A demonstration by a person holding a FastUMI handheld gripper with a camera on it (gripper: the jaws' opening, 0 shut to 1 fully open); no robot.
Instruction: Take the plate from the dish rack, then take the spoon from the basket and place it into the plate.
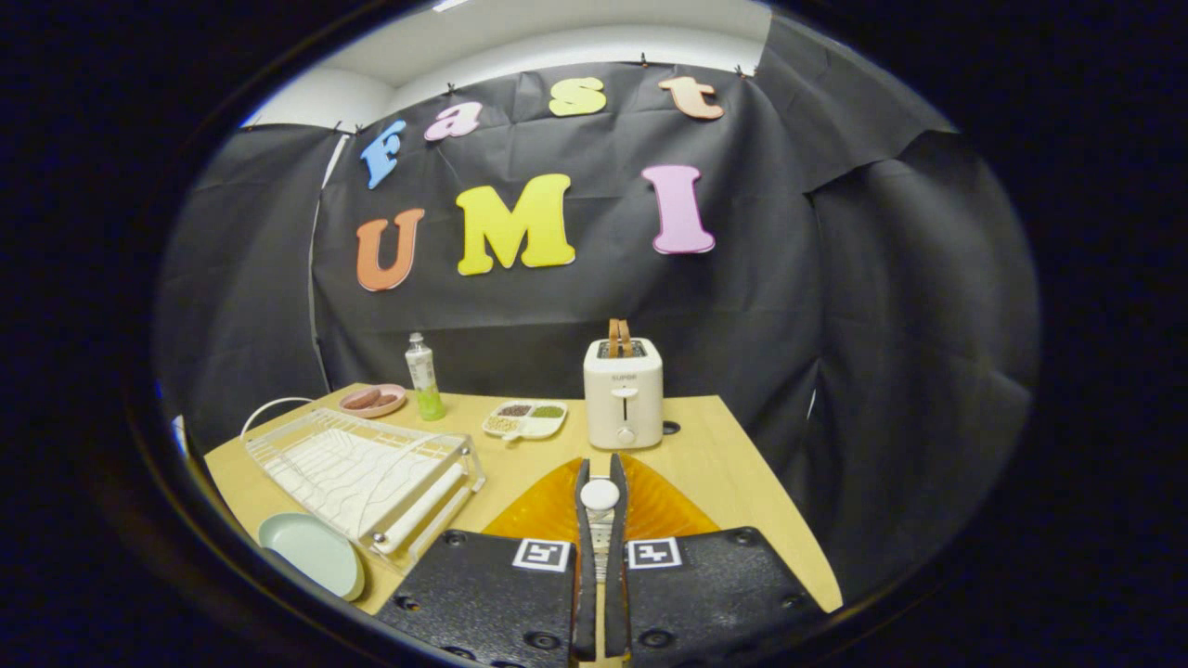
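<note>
Between the nearly closed fingers of the gripper (600,506), a white spoon (600,495) is pinched, lifted over the orange basket (659,510) for carrying. Off to the side, the pale green plate (314,553) lies on the table beside the dish rack (362,473), ready to receive it.

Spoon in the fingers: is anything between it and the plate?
Yes. The fingers are shut on the spoon above the orange basket, and the near end of the dish rack sits between there and the plate; carry the spoon over it.
</note>
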